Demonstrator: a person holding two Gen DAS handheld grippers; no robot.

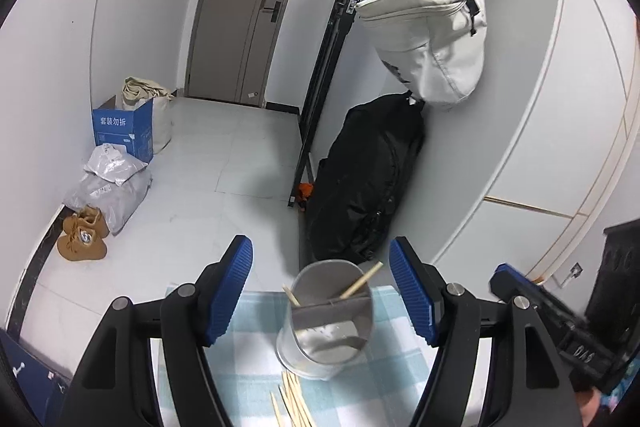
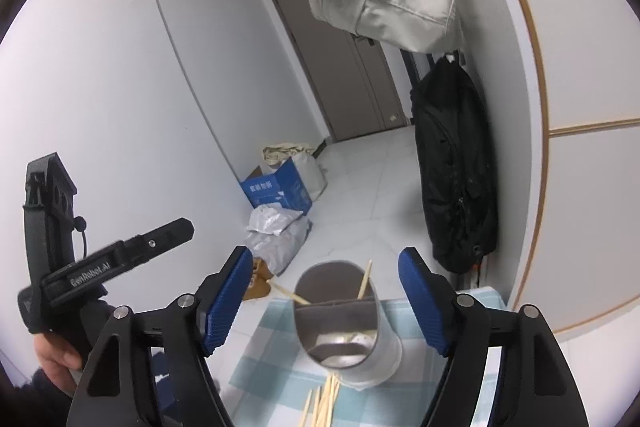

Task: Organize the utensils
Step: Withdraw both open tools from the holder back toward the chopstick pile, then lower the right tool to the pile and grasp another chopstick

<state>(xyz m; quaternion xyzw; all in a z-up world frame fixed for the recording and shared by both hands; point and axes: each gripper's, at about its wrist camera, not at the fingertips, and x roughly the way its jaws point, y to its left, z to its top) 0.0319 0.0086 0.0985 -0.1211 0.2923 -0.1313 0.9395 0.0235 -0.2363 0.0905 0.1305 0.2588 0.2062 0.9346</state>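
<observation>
Chopsticks (image 1: 294,401) lying loose on the checked cloth (image 1: 248,339) of the bench, low between the two blue fingers (image 1: 230,293) of the left gripper (image 1: 320,293), nearer to the camera than the holder. Left gripper wide open, nothing held, no pad touching anything. Same for the right gripper (image 2: 326,297): jaws spread wide, empty, the loose chopsticks fanned out between its fingers (image 2: 226,297) at the bottom edge. Just ahead of both grippers, centred in the gap between the fingers but apart from them, a metal utensil holder (image 1: 330,323) standing on the cloth, split by a divider into two compartments. In the far compartment two chopsticks (image 1: 362,281) leaning, one to each side, tips above the rim. In the near compartment something pale at the bottom, too unclear to name. To the left of the right gripper, the other tool gripped by a hand (image 2: 56,355). Beyond the bench, white tiled floor. Far left of the left gripper, brown shoes (image 1: 82,233), grey parcels (image 1: 110,183) and a blue box (image 1: 124,131). Far right, a black bag (image 1: 368,179) against the wall, a pale bag (image 1: 432,35) hanging above it. Farthest, a grey door (image 1: 248,7).
</observation>
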